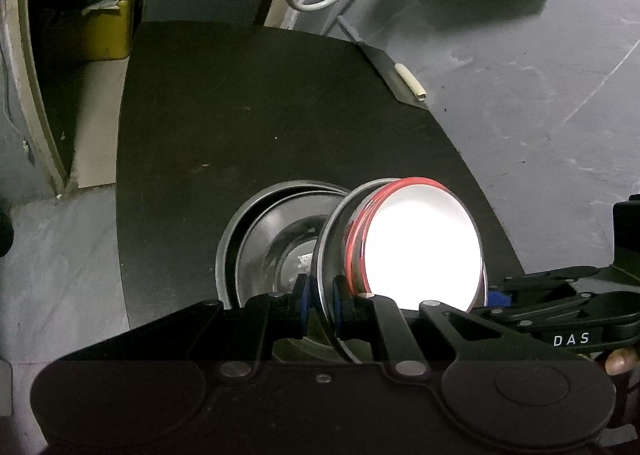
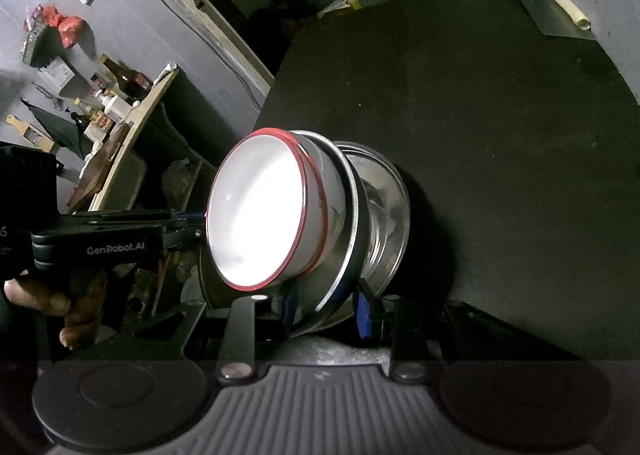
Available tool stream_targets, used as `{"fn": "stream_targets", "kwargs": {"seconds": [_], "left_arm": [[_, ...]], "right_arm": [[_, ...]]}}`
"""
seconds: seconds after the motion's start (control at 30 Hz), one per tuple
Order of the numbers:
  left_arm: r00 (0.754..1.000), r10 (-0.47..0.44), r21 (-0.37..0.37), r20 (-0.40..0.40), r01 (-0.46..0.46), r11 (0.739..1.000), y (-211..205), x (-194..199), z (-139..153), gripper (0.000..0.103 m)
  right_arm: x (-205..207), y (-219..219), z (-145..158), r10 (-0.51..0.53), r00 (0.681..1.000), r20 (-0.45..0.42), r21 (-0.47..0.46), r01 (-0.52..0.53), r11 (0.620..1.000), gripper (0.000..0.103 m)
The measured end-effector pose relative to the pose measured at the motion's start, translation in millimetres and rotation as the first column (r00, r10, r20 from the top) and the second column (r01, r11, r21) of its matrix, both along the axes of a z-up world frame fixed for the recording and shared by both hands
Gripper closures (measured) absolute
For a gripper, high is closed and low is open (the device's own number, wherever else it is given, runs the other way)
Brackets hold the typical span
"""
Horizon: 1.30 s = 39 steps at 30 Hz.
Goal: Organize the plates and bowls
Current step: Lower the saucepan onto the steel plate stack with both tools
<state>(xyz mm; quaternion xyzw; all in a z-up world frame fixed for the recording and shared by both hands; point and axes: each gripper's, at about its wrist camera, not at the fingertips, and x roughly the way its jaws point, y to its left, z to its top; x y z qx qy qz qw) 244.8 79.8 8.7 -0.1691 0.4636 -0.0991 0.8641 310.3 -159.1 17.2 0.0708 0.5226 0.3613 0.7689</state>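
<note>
Both tools, lettered "DAS" and "GenRobot.AI", left tool (image 1: pixel 320 301) and right tool (image 2: pixel 328 309), clench steel plate (image 1: pixel 326 255) rim.

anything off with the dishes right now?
Yes. The steel plate with the red-rimmed white bowl on it is tipped steeply on edge, both claws (left claw, right claw) pinching its rim. It leans on the stacked steel dishes on the black table; the bowl could slide off.

bare black table (image 1: pixel 248 127) beyond bowls (image 1: pixel 280 247)
</note>
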Motion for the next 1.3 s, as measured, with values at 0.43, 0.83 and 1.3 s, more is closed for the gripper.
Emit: {"fn": "stream_targets", "kwargs": {"seconds": [0.43, 0.83, 1.3], "left_arm": [[0.999, 0.019, -0.005, -0.029, -0.019, 1.0, 2, 7, -10, 0.093], [0.997, 0.052, 0.023, -0.062, -0.051, 0.998, 7, 14, -20, 0.093], [0.995, 0.076, 0.042, -0.067, -0.073, 0.996, 13, 27, -24, 0.094]], "right_arm": [[1, 6, -5, -0.009, 1.0, -0.012, -0.013, 0.008, 1.0, 0.069], [7, 16, -12, 0.009, 1.0, -0.006, -0.032, -0.009, 0.999, 0.069], [13, 19, -27, -0.014, 0.999, -0.048, -0.007, 0.014, 1.0, 0.069]]}}
